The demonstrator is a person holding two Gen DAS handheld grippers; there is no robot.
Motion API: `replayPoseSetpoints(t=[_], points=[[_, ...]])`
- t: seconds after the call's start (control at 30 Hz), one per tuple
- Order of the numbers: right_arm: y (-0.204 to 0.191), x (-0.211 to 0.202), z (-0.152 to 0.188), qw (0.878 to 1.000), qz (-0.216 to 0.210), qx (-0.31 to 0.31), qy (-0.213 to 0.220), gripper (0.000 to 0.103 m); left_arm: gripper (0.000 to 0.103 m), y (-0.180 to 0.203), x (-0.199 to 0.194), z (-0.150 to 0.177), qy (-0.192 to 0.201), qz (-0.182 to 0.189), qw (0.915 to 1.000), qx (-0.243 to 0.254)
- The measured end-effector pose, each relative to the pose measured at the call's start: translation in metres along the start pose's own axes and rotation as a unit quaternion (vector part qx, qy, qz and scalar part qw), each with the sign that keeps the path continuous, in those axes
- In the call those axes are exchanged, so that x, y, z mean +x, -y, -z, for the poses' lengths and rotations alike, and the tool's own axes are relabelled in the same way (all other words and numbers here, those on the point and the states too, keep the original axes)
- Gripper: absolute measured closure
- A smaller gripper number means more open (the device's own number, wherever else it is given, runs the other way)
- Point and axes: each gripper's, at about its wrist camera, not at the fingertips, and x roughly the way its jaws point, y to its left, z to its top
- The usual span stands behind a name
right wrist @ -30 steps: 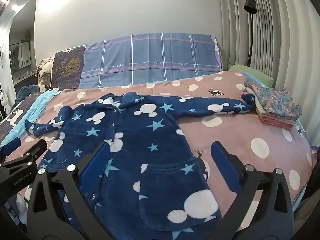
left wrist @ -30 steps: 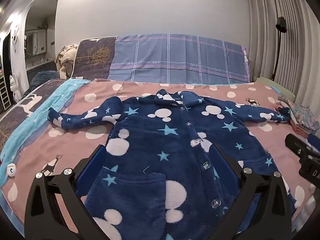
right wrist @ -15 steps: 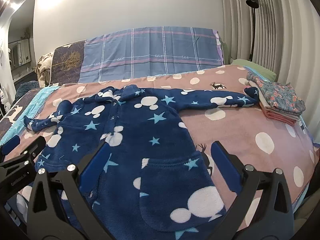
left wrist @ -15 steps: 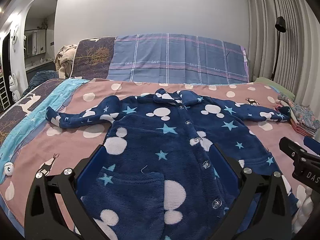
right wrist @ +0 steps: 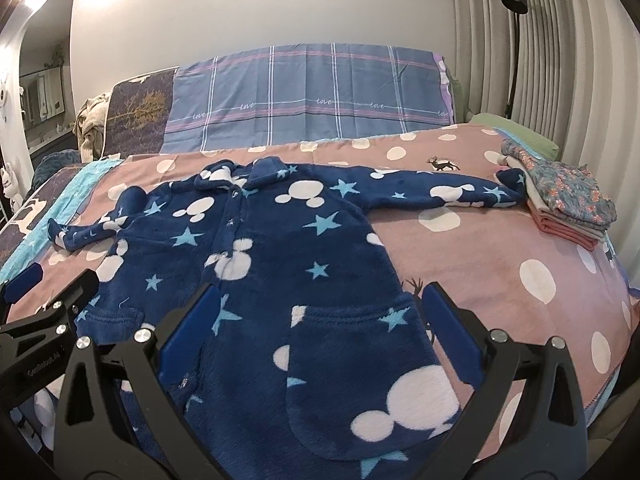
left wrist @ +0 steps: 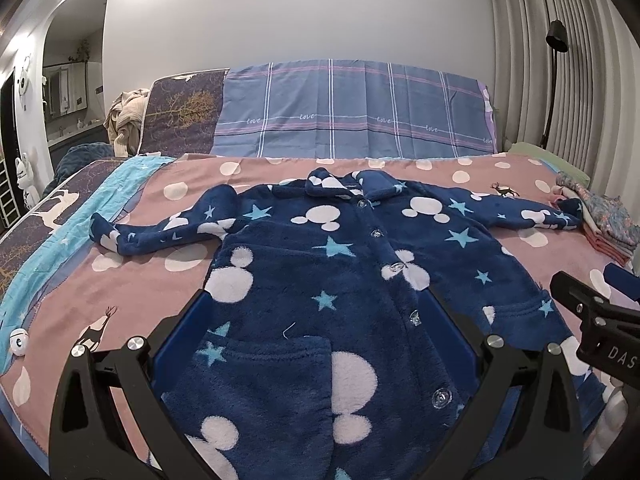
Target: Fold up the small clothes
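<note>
Both grippers have drawn back a little, the left gripper (left wrist: 316, 344) and right gripper (right wrist: 318, 336) hanging spread and empty over the hem of the navy fleece pajama top (left wrist: 340, 280), flat on the polka-dot bedspread (right wrist: 500, 264), with 0 folds made.

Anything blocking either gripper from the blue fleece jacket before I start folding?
Nothing visible. The blue fleece jacket lies flat and uncovered on the bedspread, right under the open left gripper and right gripper. The folded stack sits just off its sleeve end.
</note>
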Motion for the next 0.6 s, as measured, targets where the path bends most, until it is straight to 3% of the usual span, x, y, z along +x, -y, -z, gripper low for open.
replayPoseSetpoints(t=[0.6], points=[[-0.021,0.022,0.009,0.999,-0.010,-0.015,-0.033,0.002,0.001,-0.010,0.014,0.004,-0.013,-0.009,0.9999,0.000]])
